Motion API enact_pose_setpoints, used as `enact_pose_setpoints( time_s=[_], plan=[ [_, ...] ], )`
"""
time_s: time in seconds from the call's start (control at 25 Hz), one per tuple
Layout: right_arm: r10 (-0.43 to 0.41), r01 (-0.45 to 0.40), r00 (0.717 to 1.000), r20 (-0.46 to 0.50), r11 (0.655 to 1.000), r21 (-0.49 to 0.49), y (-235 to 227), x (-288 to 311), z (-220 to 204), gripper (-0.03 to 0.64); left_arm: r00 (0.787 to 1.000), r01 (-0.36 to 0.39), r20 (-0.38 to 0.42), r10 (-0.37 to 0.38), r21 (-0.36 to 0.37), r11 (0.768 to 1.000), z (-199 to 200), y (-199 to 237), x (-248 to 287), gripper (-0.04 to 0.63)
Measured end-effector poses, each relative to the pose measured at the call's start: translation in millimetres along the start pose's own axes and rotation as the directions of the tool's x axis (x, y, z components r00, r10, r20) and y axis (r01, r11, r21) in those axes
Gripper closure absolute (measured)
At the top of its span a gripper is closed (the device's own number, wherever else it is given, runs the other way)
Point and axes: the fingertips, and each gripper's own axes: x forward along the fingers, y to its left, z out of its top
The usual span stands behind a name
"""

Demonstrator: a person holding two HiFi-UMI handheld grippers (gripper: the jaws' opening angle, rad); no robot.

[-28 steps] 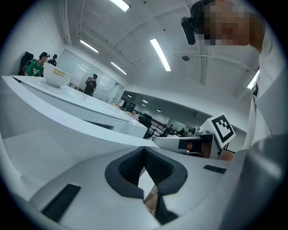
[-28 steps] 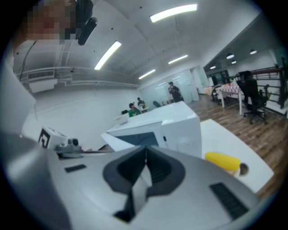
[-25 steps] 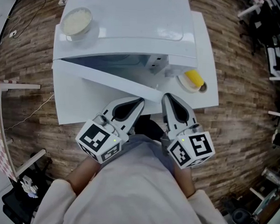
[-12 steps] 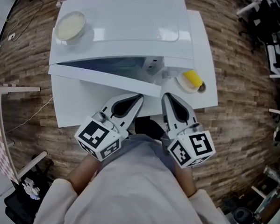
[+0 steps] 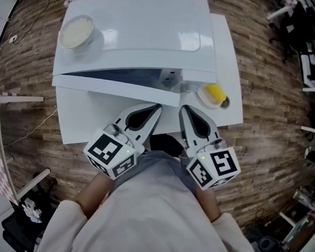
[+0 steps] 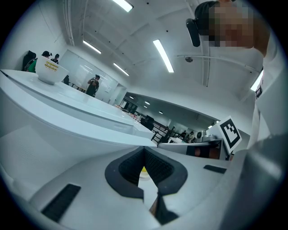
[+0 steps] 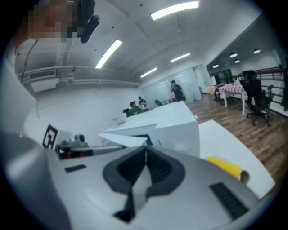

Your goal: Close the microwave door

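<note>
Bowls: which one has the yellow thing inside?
The bowl on the table beside the microwave; the other bowl, on top of it, holds something whitish.

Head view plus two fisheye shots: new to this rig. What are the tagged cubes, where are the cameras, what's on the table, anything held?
No robot: a person holds a left claw and a right claw; the marker cubes are part of them. The head view looks down from the person's head; each other view rides on one claw. On the white table stands a microwave, door ajar, a bowl on top, a yellow item in a dish beside it. Both claws are shut, empty.
</note>
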Motion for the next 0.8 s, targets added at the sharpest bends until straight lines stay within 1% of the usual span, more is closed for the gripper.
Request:
enact_pose_setpoints(
  time_s=[0.44,0.8],
  plan=[
    [0.068,-0.069,0.998,-0.019,0.997,-0.037,6,17,6,0.594,0.999,-0.023,0.029,0.024,-0.028,0.999,12,10,14,0.581],
    [0.101,-0.102,0.995,-0.027,0.994,-0.05,8,29,9,0.594,0.998,-0.048,0.04,0.049,-0.037,0.998,15,16,16,0.581]
  ],
)
